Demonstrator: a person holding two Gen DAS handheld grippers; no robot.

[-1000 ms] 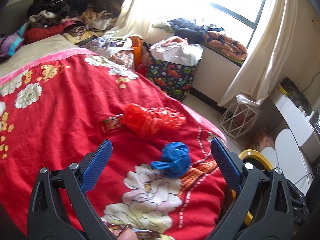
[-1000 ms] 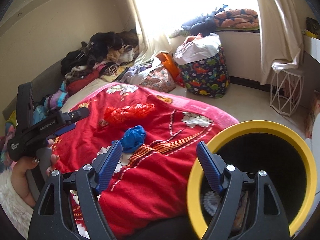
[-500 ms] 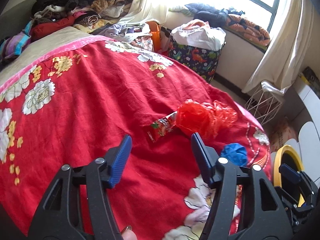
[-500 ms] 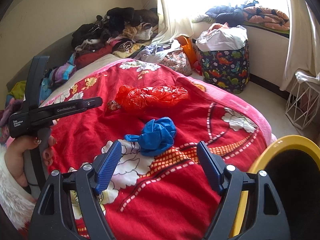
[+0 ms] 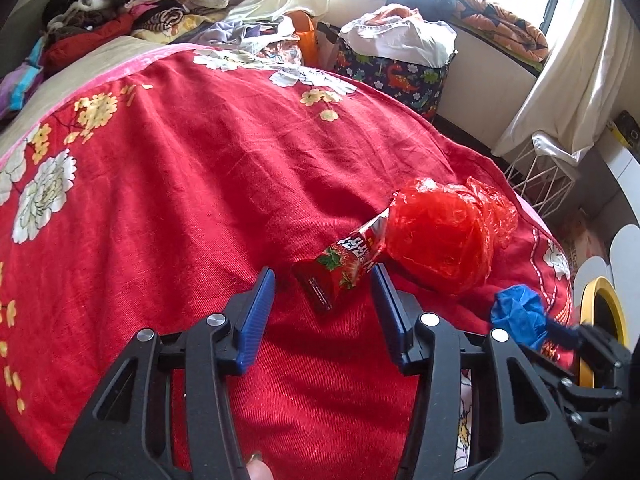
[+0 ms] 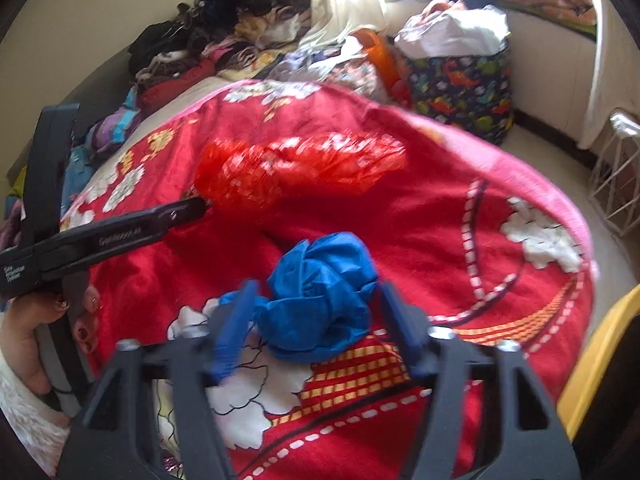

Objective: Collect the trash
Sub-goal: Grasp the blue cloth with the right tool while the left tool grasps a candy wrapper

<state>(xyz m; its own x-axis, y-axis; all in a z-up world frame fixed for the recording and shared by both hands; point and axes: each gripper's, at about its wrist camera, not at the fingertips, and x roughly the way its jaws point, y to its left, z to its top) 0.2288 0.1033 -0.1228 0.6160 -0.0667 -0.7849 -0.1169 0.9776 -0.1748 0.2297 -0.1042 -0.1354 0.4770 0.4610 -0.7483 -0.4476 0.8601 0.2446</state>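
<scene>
On the red flowered blanket [image 5: 180, 200] lie a red snack wrapper [image 5: 340, 270], a crumpled red plastic bag [image 5: 440, 240] and a crumpled blue bag [image 6: 320, 304]. My left gripper [image 5: 322, 284] hangs low over the wrapper. Its jaws are closing, with the wrapper's near end between the pads and a gap still showing at the left pad. My right gripper [image 6: 316, 312] straddles the blue bag; its jaws are closing and the blurred pads sit right at the bag's sides. A yellow-rimmed bin [image 6: 592, 360] stands at the bed's right edge.
A dinosaur-print hamper [image 5: 400, 76] with laundry stands past the bed. Clothes [image 5: 140, 4] are piled at the bed's far end. A white wire basket [image 5: 540, 184] sits by the curtain. A hand [image 6: 36, 340] holds the left gripper [image 6: 196, 208] beside the red bag.
Both grippers came down and forward over the blanket and narrowed. The left one shifted from the blue bag to the wrapper. The right one left the bin and reached the blue bag.
</scene>
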